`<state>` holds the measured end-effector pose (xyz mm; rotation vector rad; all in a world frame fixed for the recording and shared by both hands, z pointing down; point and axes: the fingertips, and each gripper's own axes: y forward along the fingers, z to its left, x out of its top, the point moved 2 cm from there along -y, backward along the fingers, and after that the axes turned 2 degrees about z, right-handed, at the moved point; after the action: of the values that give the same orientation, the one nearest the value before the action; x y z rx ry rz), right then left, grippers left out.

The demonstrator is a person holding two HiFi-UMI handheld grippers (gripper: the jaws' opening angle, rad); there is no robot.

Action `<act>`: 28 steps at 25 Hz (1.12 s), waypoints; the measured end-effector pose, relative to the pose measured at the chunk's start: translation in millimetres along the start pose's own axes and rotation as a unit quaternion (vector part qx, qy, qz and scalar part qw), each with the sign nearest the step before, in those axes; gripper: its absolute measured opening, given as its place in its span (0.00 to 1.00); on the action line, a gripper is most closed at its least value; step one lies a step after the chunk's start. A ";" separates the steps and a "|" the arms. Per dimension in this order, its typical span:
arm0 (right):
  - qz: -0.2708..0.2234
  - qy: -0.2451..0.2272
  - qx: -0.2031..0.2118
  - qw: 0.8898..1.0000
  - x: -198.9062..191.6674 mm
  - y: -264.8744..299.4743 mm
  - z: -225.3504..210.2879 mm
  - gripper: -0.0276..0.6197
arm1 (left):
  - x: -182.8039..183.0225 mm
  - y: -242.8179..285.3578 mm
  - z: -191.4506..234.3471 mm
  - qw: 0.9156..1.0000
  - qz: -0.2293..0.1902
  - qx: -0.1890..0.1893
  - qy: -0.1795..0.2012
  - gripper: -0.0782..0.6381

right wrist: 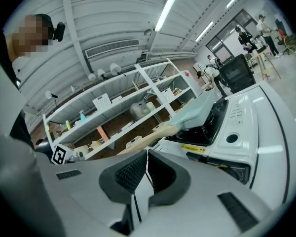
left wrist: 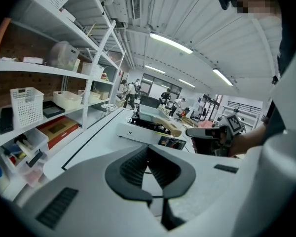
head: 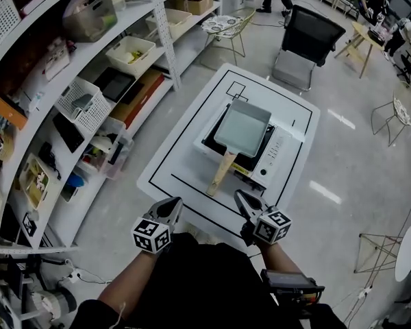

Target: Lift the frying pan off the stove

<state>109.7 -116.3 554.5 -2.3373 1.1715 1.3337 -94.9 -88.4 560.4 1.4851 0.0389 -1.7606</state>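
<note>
one pale green square frying pan (head: 243,127) sits on one white portable stove (head: 279,151); both claws, left gripper (head: 173,206) and right gripper (head: 244,200), are clenched empty.

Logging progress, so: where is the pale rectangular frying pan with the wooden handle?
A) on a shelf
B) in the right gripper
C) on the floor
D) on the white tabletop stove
D: the pale rectangular frying pan sits on the white tabletop stove, its wooden handle jutting past the stove's edge.
</note>
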 end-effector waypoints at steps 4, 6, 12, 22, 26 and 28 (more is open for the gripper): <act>-0.006 -0.001 -0.013 1.000 8.0 6.3 -3.6 0.09 | 7.5 8.8 6.9 1.000 0.005 -0.009 0.005 0.12; -0.013 -0.001 -0.016 1.000 14.3 9.9 -1.5 0.09 | 11.3 10.2 14.2 1.000 0.007 -0.007 0.002 0.12; -0.017 0.016 -0.016 1.000 26.0 20.5 -4.0 0.09 | 16.7 20.0 21.7 0.999 0.013 -0.032 0.001 0.12; -0.039 0.173 -0.003 0.984 33.8 43.5 -22.9 0.38 | 17.8 28.3 32.6 0.997 0.012 -0.070 -0.010 0.12; -0.048 0.243 0.006 0.969 35.4 59.1 -24.8 0.41 | 14.9 26.5 40.1 0.997 0.018 -0.077 -0.017 0.12; -0.042 0.265 0.026 0.963 36.3 69.0 -20.6 0.42 | 16.0 26.8 43.8 0.997 0.020 -0.078 -0.017 0.12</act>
<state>82.9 -192.2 550.8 -2.7586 1.1936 0.6485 -114.2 -137.1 572.7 1.3349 0.1263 -1.7094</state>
